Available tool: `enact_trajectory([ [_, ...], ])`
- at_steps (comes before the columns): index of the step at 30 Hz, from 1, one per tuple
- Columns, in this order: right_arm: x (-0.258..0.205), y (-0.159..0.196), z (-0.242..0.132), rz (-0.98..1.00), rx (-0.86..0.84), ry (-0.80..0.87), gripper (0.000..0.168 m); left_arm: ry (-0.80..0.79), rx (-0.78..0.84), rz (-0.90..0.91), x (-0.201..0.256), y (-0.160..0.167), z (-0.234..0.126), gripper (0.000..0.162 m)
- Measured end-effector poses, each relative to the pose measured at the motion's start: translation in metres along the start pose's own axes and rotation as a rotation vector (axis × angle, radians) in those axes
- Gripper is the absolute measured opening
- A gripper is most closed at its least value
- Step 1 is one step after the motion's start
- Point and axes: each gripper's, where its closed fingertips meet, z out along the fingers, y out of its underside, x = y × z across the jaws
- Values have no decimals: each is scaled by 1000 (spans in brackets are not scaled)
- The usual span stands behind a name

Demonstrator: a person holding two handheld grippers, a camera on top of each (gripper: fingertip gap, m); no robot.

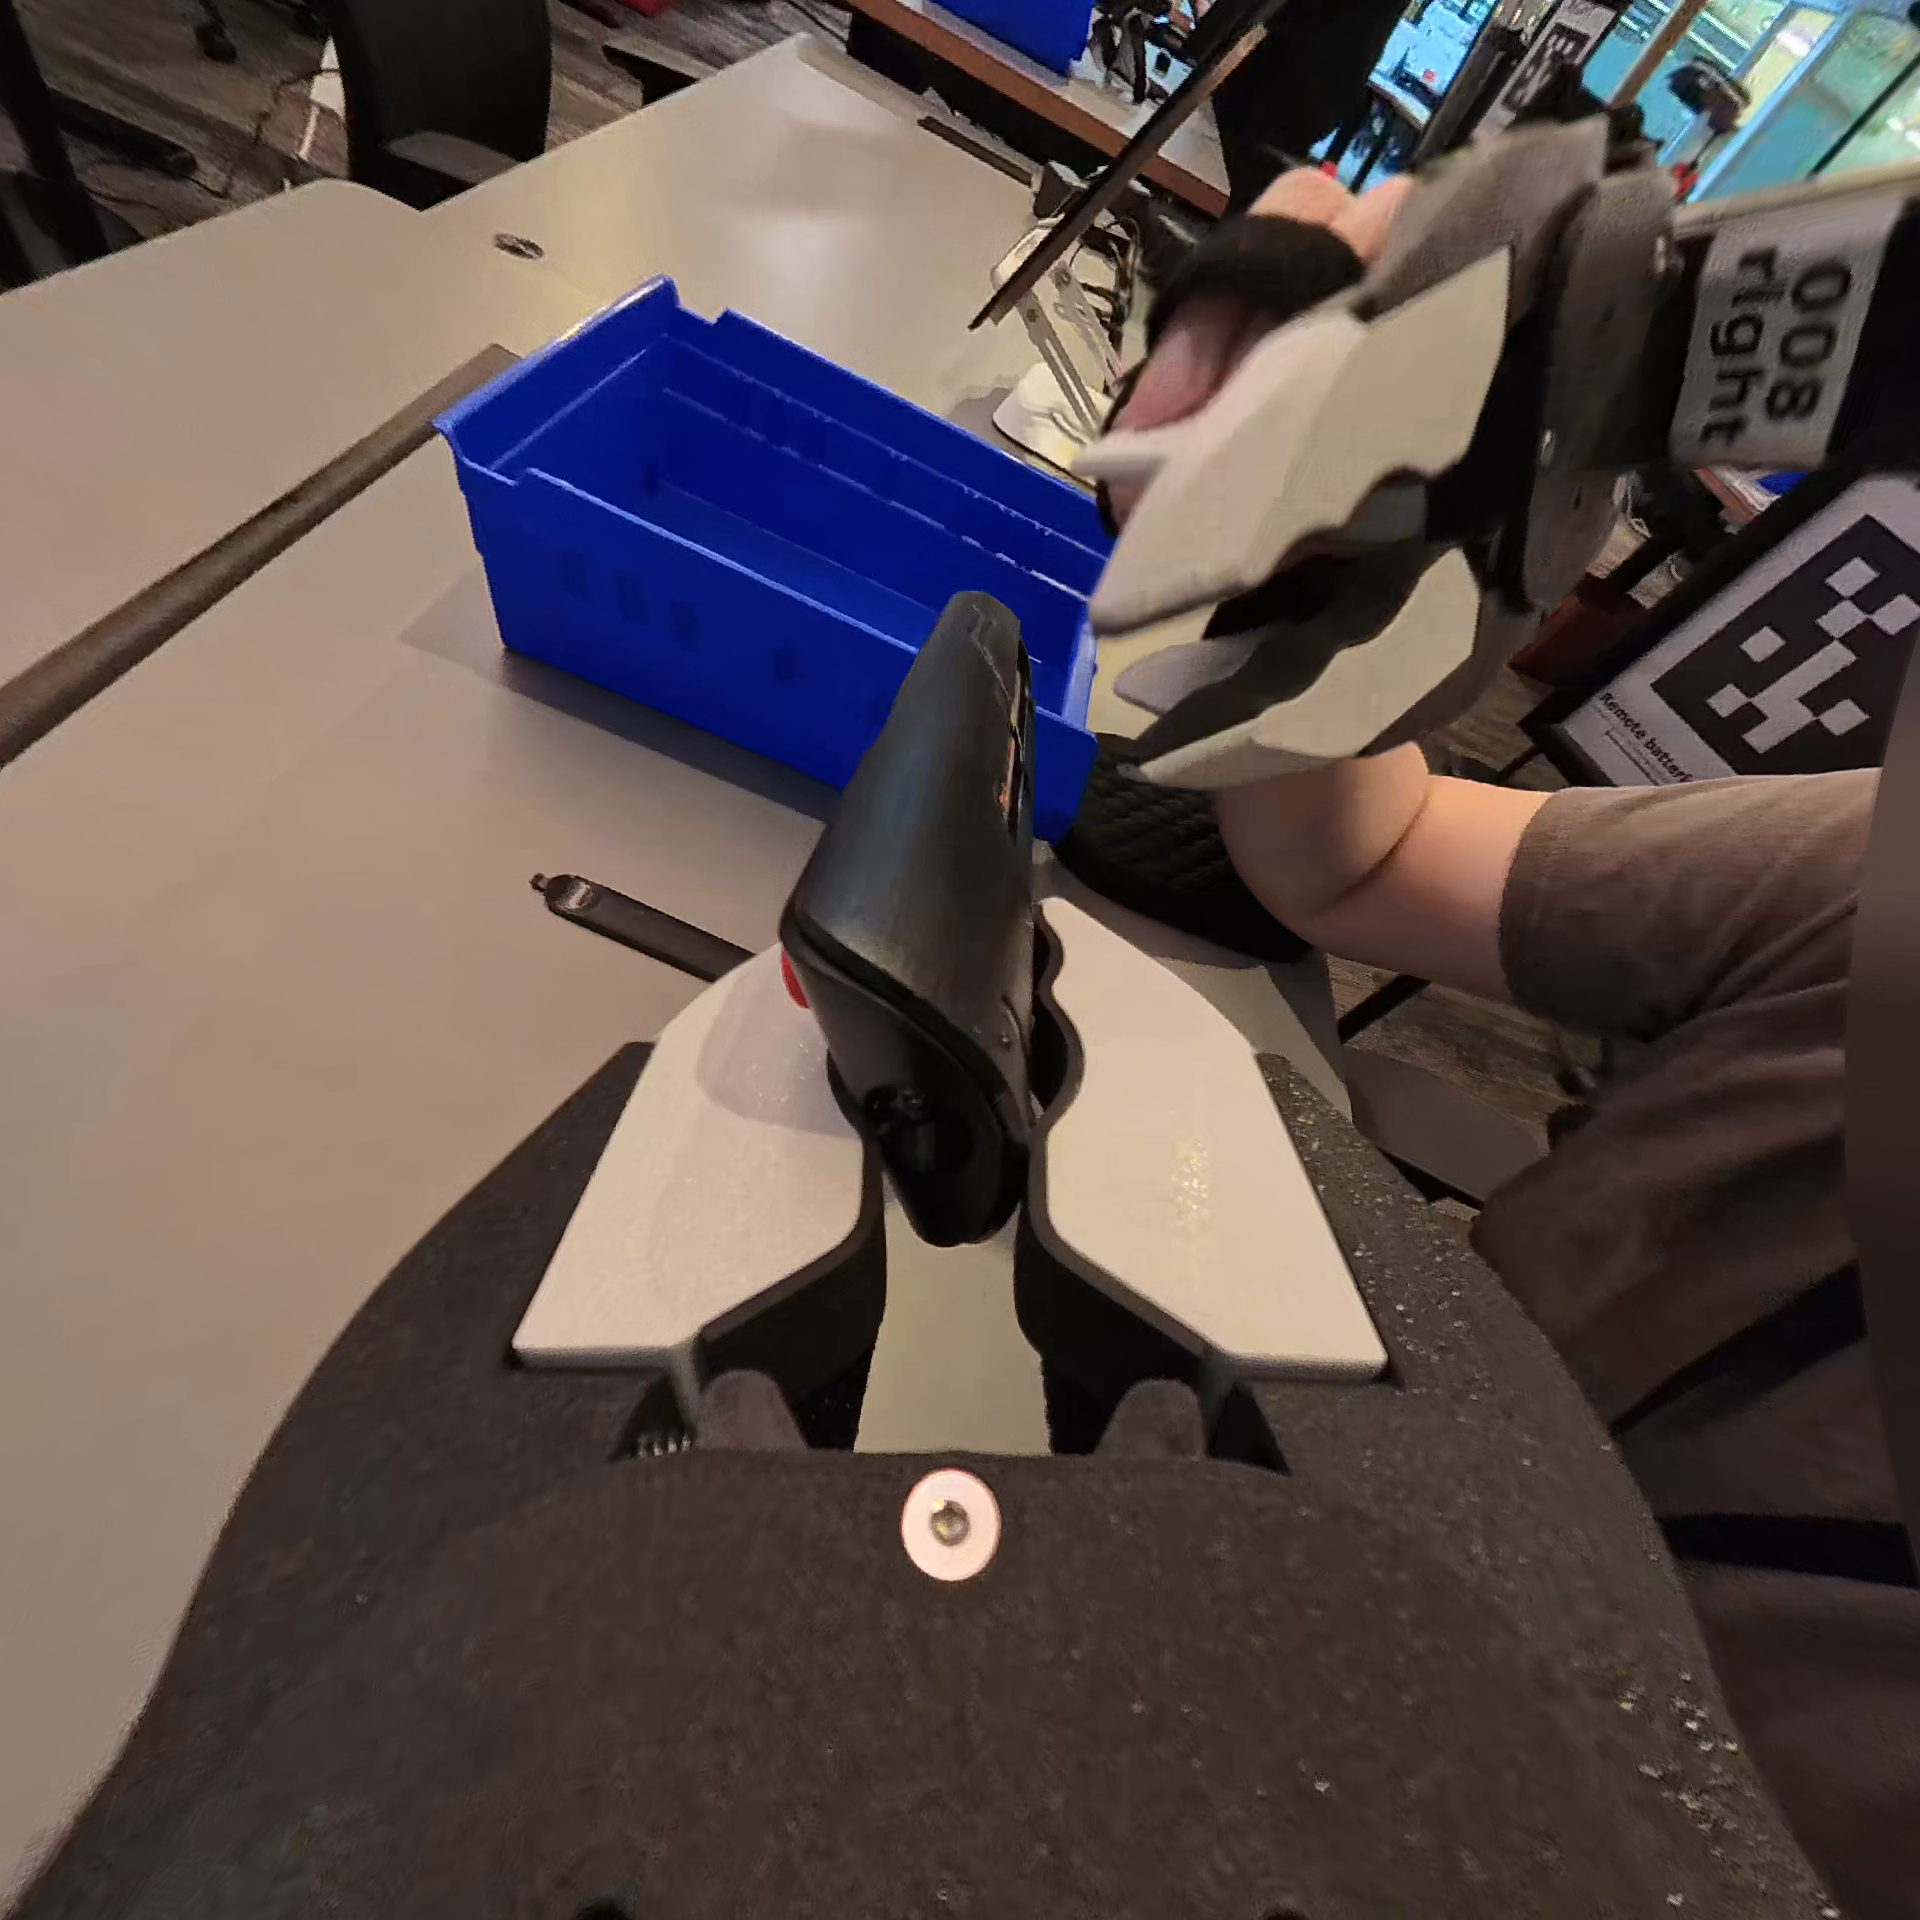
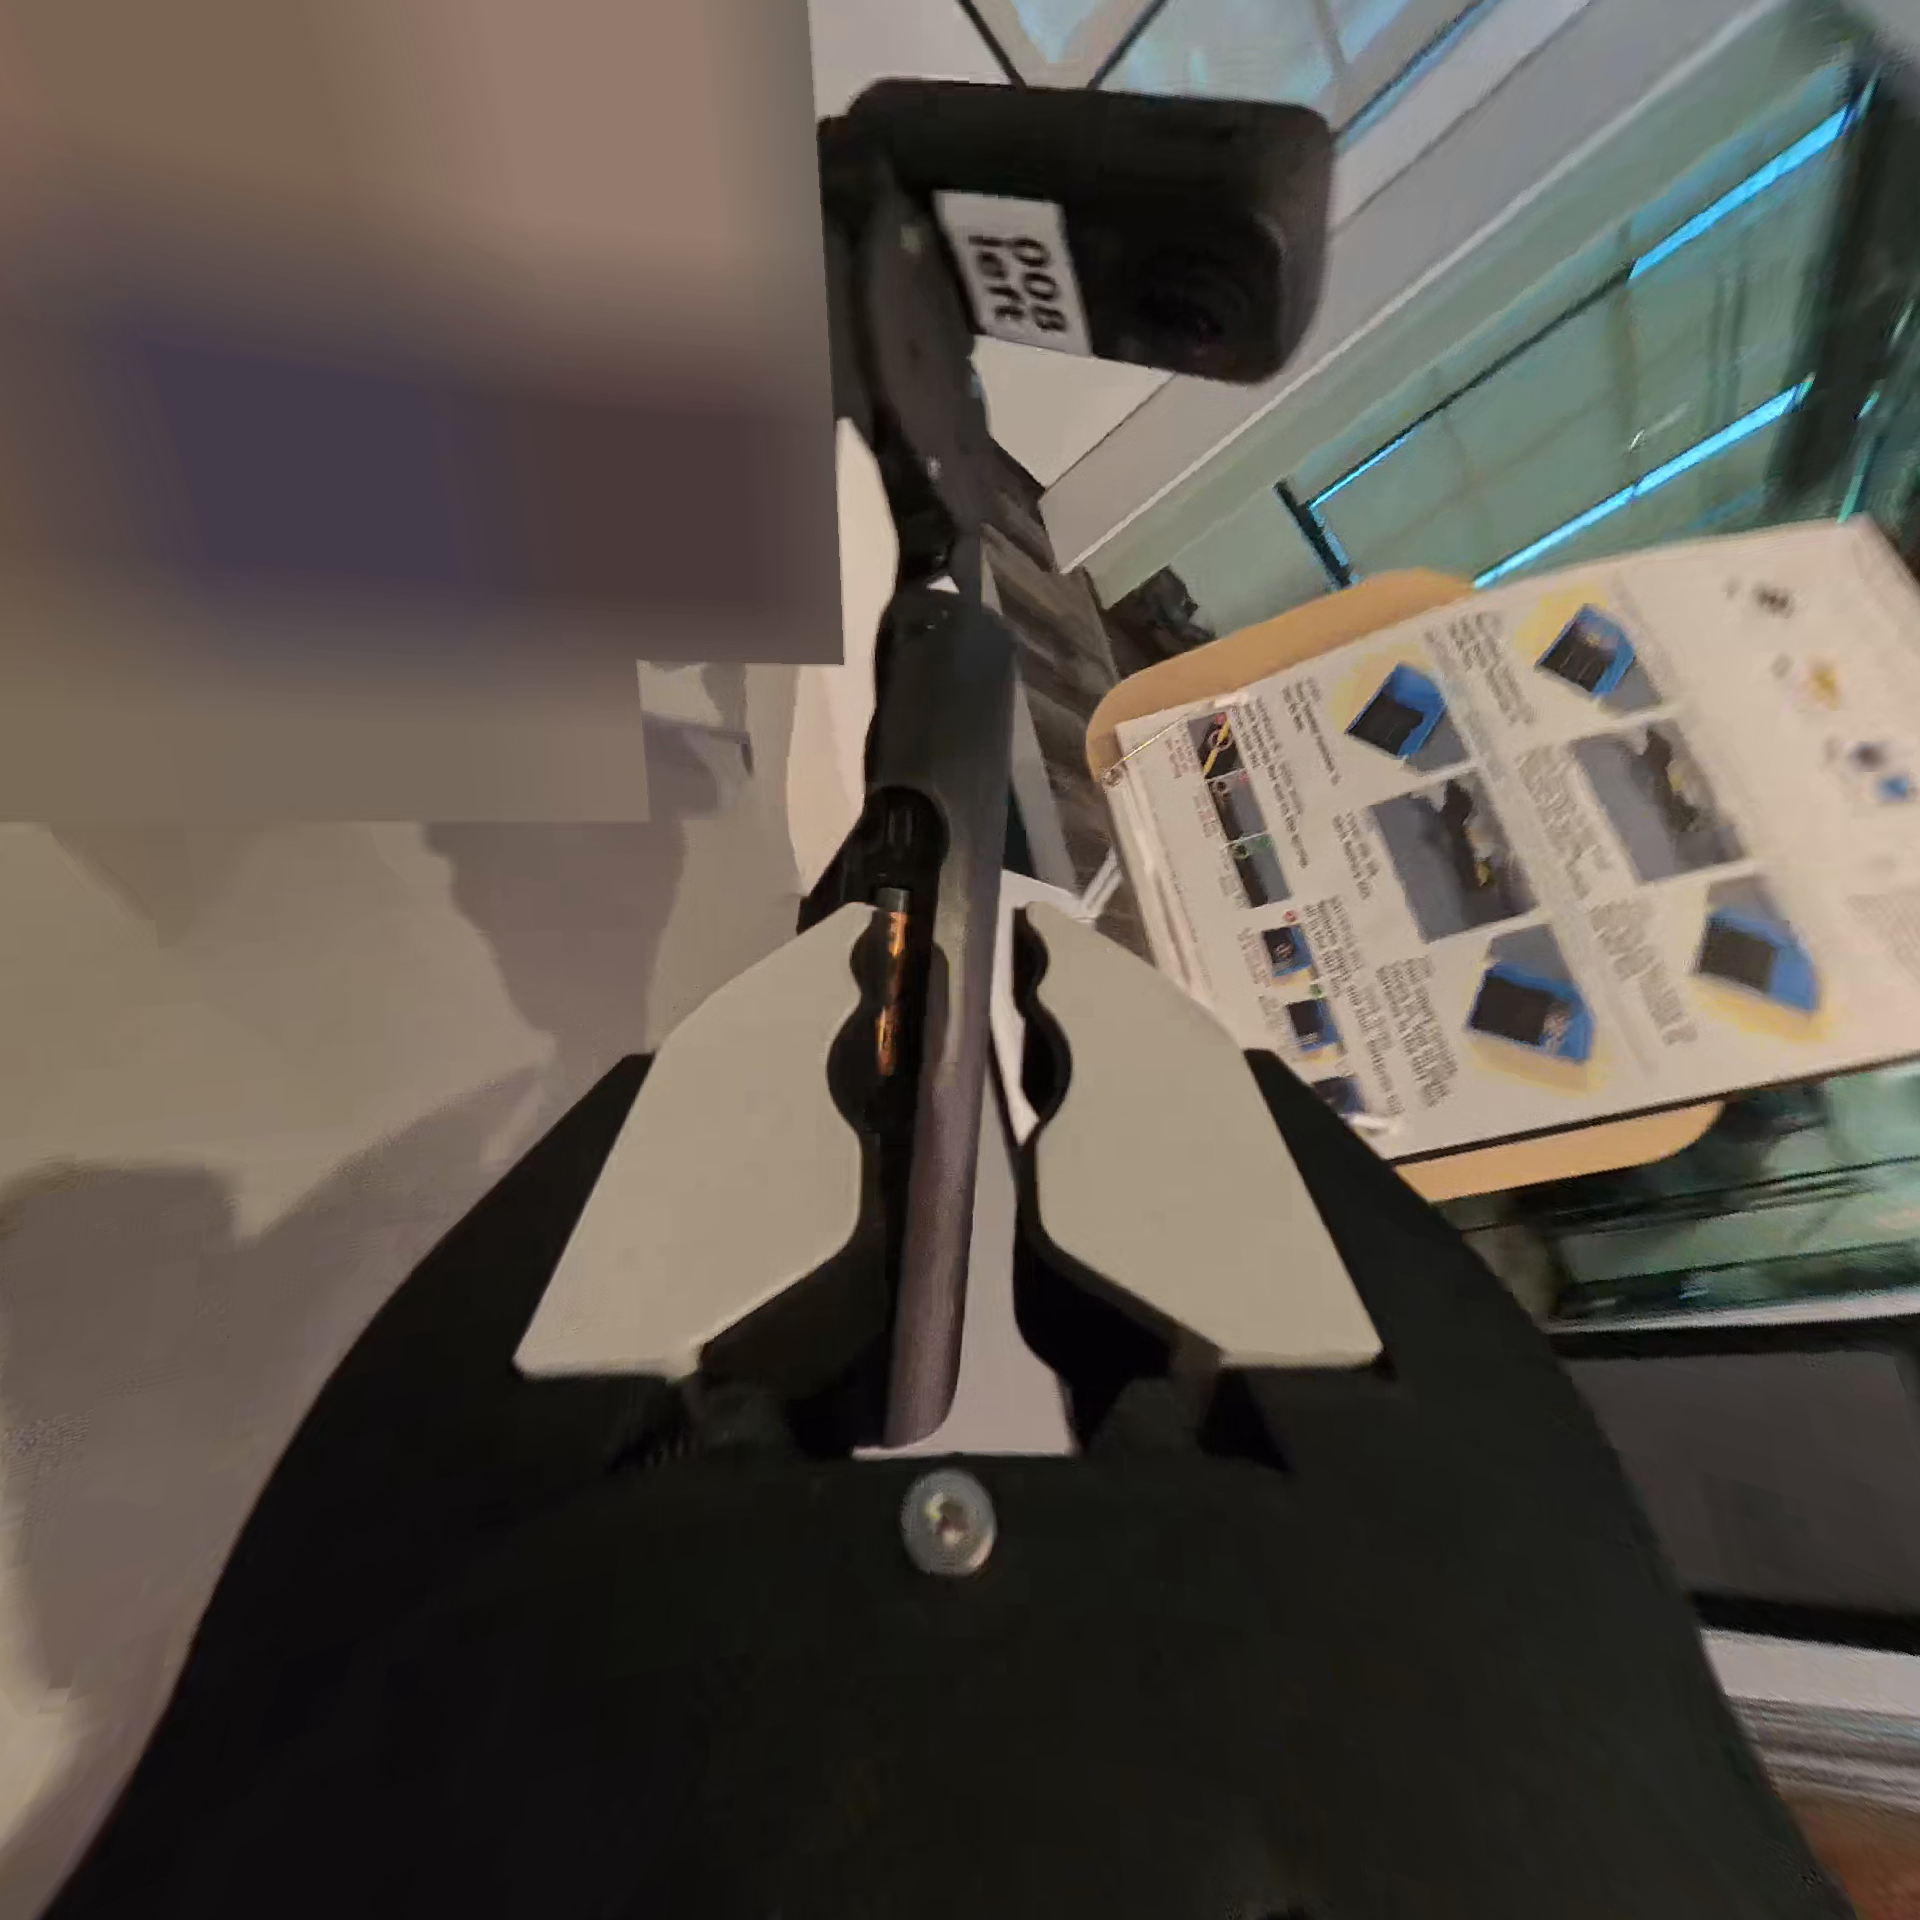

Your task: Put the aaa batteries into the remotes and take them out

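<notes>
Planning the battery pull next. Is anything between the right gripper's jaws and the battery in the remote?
Nothing visible. The remote, clamped in the left gripper, has its compartment open toward the right gripper. The copper-coloured battery lies bare in it, with no cover over it. The right gripper's jaws stand open.

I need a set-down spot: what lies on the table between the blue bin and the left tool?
A thin dark strip lies flat there, its near end behind the left tool, which grips the black remote. Left wrist view shows it.
</notes>
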Motion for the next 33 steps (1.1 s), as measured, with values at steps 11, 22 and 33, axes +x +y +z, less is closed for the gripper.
enact_trajectory([
  [11, 48, 20, -4, 345, 25, 160, 26, -38, 80, -27, -13, -10, -12, 24],
  [22, 95, 1, -56, 924, 410, 135, 54, 44, 296, 86, 14, -46, -37, 25],
  [33, 79, -22, -61, 939, 417, 4, 52, 79, 353, 167, 30, -55, -50, 24],
])
